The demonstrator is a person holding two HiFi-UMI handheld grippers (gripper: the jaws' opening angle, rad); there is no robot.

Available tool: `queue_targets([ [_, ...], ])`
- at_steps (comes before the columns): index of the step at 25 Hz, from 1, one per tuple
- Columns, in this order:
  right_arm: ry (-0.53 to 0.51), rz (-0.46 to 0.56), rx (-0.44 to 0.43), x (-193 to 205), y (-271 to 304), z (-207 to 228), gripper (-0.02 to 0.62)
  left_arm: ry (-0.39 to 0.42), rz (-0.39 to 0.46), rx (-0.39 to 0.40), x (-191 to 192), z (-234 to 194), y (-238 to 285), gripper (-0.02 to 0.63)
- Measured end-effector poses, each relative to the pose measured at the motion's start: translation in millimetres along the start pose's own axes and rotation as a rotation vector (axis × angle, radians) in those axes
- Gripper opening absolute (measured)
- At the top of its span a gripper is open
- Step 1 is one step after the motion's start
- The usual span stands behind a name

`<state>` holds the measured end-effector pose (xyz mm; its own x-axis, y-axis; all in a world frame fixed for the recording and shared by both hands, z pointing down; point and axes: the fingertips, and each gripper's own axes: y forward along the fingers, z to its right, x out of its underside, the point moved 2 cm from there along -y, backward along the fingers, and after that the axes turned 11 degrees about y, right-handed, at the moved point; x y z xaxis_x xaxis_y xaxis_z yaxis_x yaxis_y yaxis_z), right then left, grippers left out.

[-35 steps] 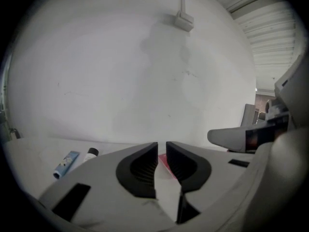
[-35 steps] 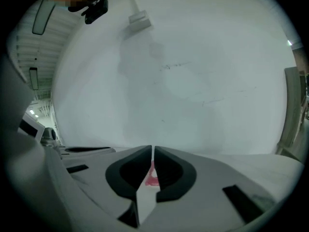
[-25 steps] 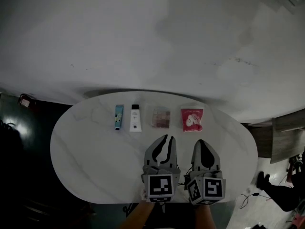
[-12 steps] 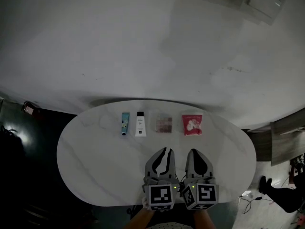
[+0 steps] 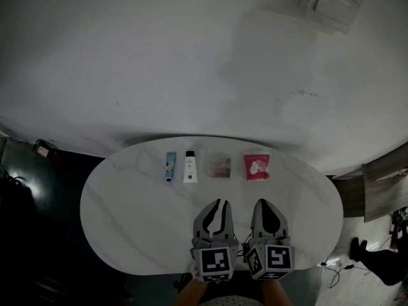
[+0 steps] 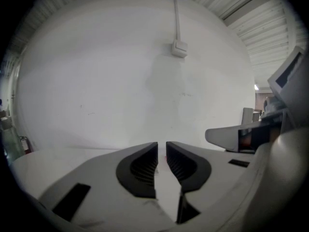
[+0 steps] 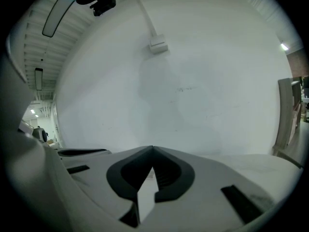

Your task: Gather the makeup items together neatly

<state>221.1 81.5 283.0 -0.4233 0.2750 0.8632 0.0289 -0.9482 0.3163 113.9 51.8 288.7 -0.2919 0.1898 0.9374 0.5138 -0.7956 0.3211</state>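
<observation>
Head view alone shows the makeup: a blue tube (image 5: 170,166), a white tube (image 5: 190,167), an eyeshadow palette (image 5: 220,166) and a red packet (image 5: 257,167) lie in a spaced row on the far side of the bench (image 5: 127,215). All look light. The tubes likely squash and roll, so pinch them mid-body; the palette looks stiff, so take it by its edges. Nearer, the left claw (image 5: 217,203) stands slightly parted and empty, the right claw (image 5: 266,203) clenched on nothing. Both gripper views show only jaws and wall (image 6: 96,81).
</observation>
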Motion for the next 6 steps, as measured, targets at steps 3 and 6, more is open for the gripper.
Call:
queue_targets([
  [3,-0.001,0.007,-0.001,-2.4,-3.9,0.4,0.014,0.007,0.001,-0.004,-1.7,3.0,-3.1,0.078],
  [6,-0.001,0.009,-0.009,-3.2,-7.9,0.7,0.014,0.015,0.008,-0.007,-3.2,7.0,-6.5,0.08],
])
